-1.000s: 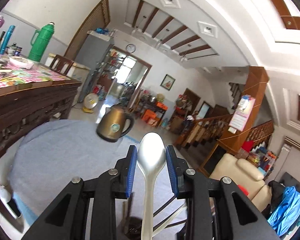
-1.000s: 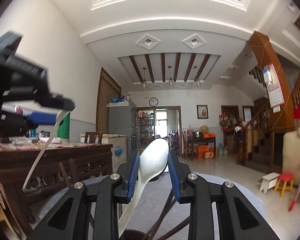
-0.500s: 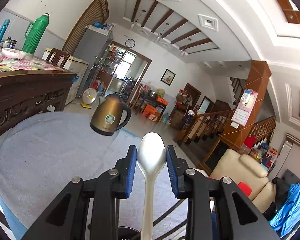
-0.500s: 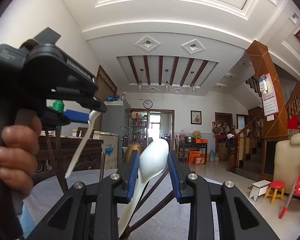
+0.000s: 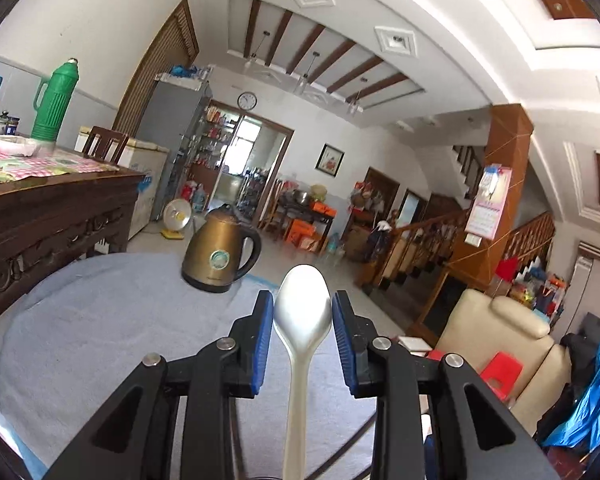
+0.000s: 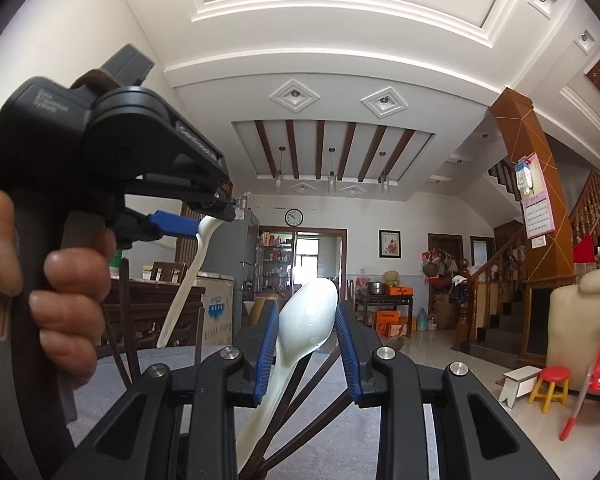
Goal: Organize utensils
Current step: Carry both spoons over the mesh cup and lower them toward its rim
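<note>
My left gripper (image 5: 302,297) is shut on the bowl of a white plastic spoon (image 5: 302,316), whose handle hangs straight down. In the right wrist view that same left gripper (image 6: 210,216) sits close on the left, held by a hand (image 6: 66,304), with its spoon (image 6: 188,280) dangling. Between the blue pads of my right gripper (image 6: 308,307) is the bowl of a second white spoon (image 6: 310,320). Its handle slants down among several dark chopsticks (image 6: 300,392) that fan up from below the frame. What holds the chopsticks is hidden.
A round table under a grey cloth (image 5: 100,320) lies below both grippers, with a bronze kettle (image 5: 218,256) at its far edge. A dark wooden table (image 5: 52,208) with a green thermos (image 5: 56,102) stands to the left. A cream armchair (image 5: 500,344) and stairs are to the right.
The left gripper with its spoon has swung in close beside the right gripper. The right gripper has sunk a little, so the chopsticks now show around its spoon handle. Both grips are unchanged.
</note>
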Demonstrator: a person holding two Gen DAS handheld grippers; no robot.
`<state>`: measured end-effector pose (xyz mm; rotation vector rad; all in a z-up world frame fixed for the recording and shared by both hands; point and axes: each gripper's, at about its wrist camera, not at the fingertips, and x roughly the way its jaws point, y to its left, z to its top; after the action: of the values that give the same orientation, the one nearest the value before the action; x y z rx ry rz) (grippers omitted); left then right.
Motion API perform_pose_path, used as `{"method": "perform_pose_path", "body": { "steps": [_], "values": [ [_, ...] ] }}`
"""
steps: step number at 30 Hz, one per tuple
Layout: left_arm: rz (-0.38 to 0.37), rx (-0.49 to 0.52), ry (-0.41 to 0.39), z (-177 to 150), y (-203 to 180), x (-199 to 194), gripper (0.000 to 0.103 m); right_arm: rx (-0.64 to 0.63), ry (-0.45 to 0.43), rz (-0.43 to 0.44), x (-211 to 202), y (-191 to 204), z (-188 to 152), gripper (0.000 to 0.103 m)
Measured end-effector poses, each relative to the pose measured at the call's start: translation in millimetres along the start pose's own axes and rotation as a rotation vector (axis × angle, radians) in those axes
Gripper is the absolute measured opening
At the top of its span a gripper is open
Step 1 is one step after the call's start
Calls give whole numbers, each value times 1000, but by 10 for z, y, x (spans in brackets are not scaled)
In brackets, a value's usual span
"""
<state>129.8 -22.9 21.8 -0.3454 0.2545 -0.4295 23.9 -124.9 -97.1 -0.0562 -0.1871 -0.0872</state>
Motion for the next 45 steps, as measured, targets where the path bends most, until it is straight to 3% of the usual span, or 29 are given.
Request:
{"method": "perform_pose_path", "body": {
  "steps": [10, 19, 27, 34, 39, 45],
  "values": [
    [24, -53, -45, 288, 452, -247, 32, -55, 41, 17, 211, 50, -77, 32],
    [6, -224, -41, 397, 1160, -190, 32, -122, 43, 39, 163, 168, -116, 32],
    [-57, -204, 7, 305, 1181, 71, 32, -141, 59, 27, 219, 128, -124, 32],
    [-237, -263, 108, 13, 1242, 495, 32, -162, 83, 18, 223, 114, -180, 32],
    [-391, -257, 100, -67, 1118, 466, 32, -157, 89, 10, 267, 90, -114, 32],
    [-486, -223, 100, -149, 1038, 434, 32, -158, 94, 7, 268, 74, -88, 32]
  ]
}}
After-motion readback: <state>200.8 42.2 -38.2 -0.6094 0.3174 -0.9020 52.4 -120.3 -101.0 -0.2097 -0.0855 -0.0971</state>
